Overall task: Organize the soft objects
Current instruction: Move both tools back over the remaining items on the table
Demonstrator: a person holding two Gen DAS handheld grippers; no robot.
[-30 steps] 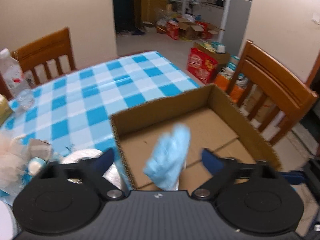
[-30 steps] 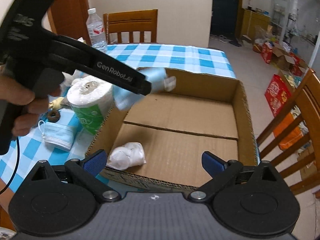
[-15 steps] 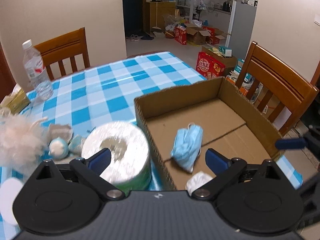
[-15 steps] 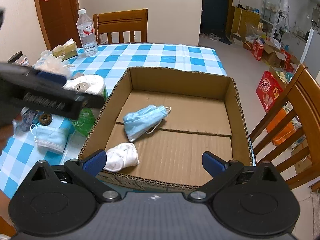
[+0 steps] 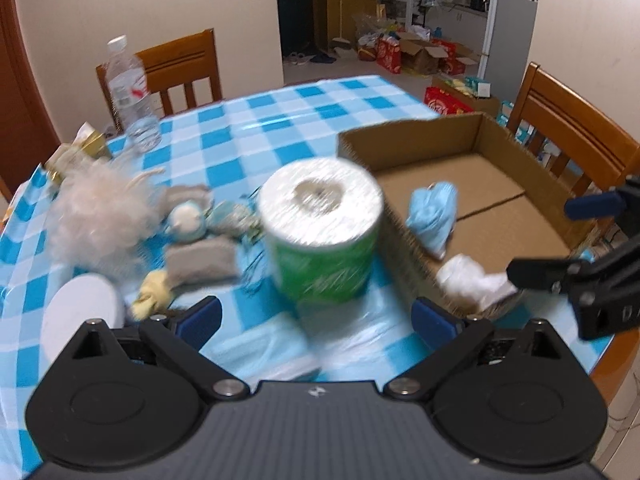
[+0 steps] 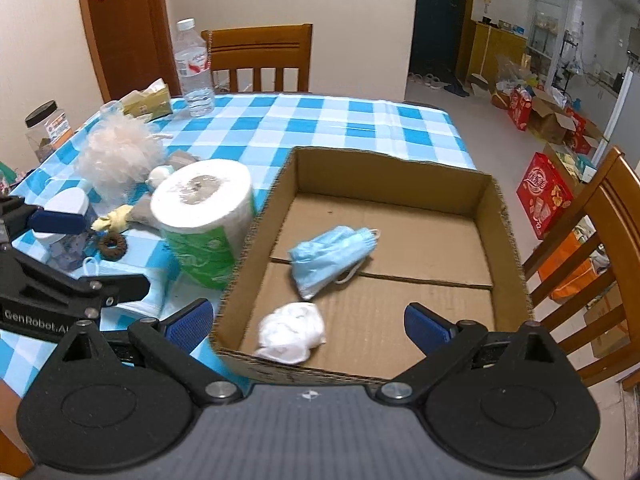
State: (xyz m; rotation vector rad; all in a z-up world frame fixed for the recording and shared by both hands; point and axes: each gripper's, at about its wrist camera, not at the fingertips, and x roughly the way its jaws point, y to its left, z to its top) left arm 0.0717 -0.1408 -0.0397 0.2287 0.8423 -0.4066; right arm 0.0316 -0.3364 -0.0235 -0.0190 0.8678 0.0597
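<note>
A toilet paper roll (image 5: pixel 320 232) in green wrap stands upright on the checked table (image 5: pixel 280 128), straight ahead of the left gripper (image 5: pixel 316 316) and between the lines of its fingers (image 5: pixel 200 316), though well beyond their tips. It sits just beside the outer wall of the cardboard box (image 6: pixel 504 240), blocking the straight path from those fingers to the box's near corner. Left of the roll lies a heap of soft things: a fluffy pale puff (image 5: pixel 100 212), a small plush toy (image 5: pixel 186 220), a grey pouch (image 5: pixel 200 260), a yellow cloth (image 5: pixel 152 300). A water bottle (image 5: pixel 130 92) stands far beyond them.

Inside the box, ahead of the right gripper (image 6: pixel 308 320), a blue face mask (image 6: pixel 332 256) lies on the floor seam and a white cloth ball (image 6: pixel 292 332) sits close to the near wall, nearer the right gripper's left finger.

Both grippers point steeply down over the table edge. The left gripper's fingers are spread wide with nothing between them; the right gripper's fingers (image 6: pixel 426 326) are likewise wide and empty, hanging above the box's near wall.
</note>
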